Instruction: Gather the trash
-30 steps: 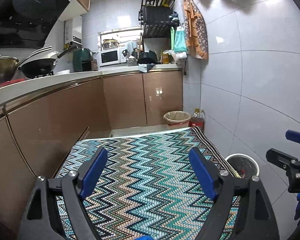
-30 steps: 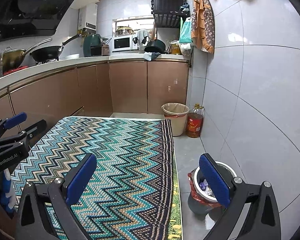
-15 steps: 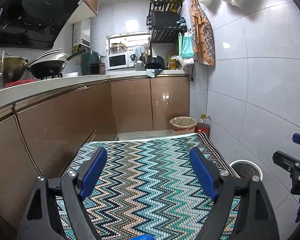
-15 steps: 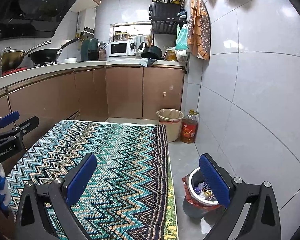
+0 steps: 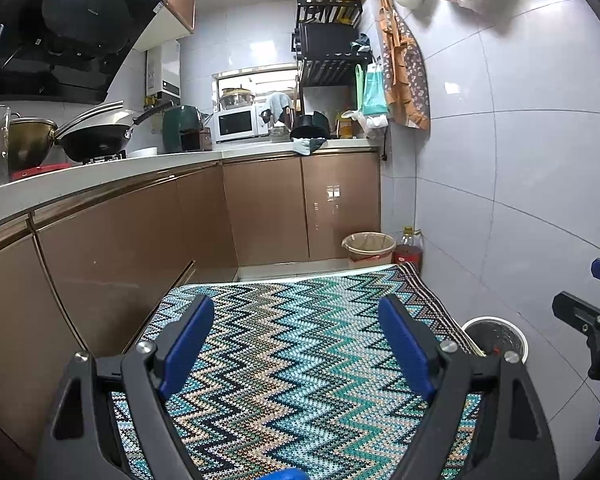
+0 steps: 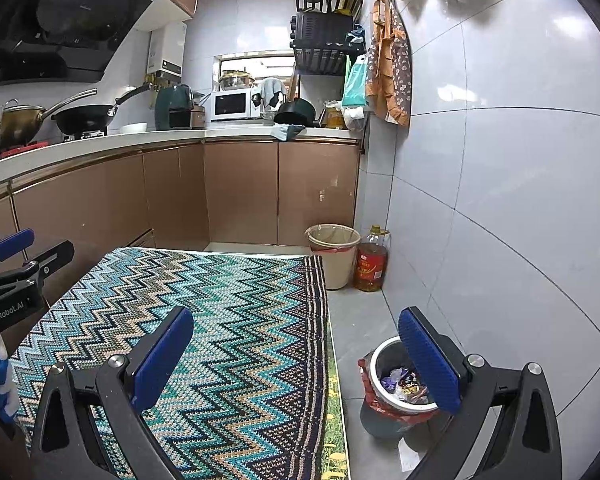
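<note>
While both grippers hover over the zigzag cloth (image 6: 228, 344), the left gripper (image 5: 296, 344) and right gripper (image 6: 296, 360) stand with jaws apart and nothing between them. The trash (image 6: 402, 384), crumpled wrappers, sits in the small bin (image 6: 374, 364) on the floor beside the table, lined with a red bag (image 6: 370, 394). It looks light and crinkly, so I'd pinch the bag's soft rim.

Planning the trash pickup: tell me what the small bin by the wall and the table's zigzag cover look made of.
Small bin: looks like grey plastic with a shiny, metal-like rim and a thin red plastic liner crumpled over its edge. Zigzag cover: seems a knitted or woven textile, matte, with visible stitch texture and draped edges.
</note>
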Available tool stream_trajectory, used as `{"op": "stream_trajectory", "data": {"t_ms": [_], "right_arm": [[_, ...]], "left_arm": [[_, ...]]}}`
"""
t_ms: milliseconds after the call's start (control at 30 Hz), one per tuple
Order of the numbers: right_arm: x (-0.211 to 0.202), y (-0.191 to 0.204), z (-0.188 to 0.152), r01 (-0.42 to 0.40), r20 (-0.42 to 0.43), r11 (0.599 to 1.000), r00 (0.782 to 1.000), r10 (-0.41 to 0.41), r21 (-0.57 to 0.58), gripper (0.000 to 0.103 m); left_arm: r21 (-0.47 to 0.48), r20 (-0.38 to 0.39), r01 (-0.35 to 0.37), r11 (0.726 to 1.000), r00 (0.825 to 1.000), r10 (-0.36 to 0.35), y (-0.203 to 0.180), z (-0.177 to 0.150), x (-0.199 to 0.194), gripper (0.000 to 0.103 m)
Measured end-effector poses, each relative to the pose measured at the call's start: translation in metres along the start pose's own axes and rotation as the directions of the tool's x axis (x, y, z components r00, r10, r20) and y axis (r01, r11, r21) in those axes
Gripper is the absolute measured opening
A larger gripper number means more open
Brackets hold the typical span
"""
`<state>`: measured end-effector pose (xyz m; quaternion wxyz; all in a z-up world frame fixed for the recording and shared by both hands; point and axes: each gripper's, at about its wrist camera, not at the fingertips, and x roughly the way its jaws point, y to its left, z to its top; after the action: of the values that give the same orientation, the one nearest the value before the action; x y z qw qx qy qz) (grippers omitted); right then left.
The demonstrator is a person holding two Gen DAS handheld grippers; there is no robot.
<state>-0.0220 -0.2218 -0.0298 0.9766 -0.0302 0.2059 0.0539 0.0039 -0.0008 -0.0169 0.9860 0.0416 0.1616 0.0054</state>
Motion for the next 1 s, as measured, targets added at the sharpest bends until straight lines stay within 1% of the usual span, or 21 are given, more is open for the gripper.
{"op": "stream_trajectory", "data": {"t_ms": [667, 1000], "right_arm": [[-0.001, -0.002, 0.001, 0.006, 0.005, 1.000, 1.000, -0.006, 0.005, 0.103], [-0.002, -0.001, 0.001, 0.013, 0.008, 1.000, 1.000, -0.013, 0.007, 0.103]], "left_arm": [[0.004, -0.013, 0.003, 1.000, 1.000, -0.003, 0.001, -0.003, 0.003, 0.084], [0.005, -0.022, 0.001, 1.000, 1.000, -0.001, 0.004, -0.011, 0.005, 0.084]]}}
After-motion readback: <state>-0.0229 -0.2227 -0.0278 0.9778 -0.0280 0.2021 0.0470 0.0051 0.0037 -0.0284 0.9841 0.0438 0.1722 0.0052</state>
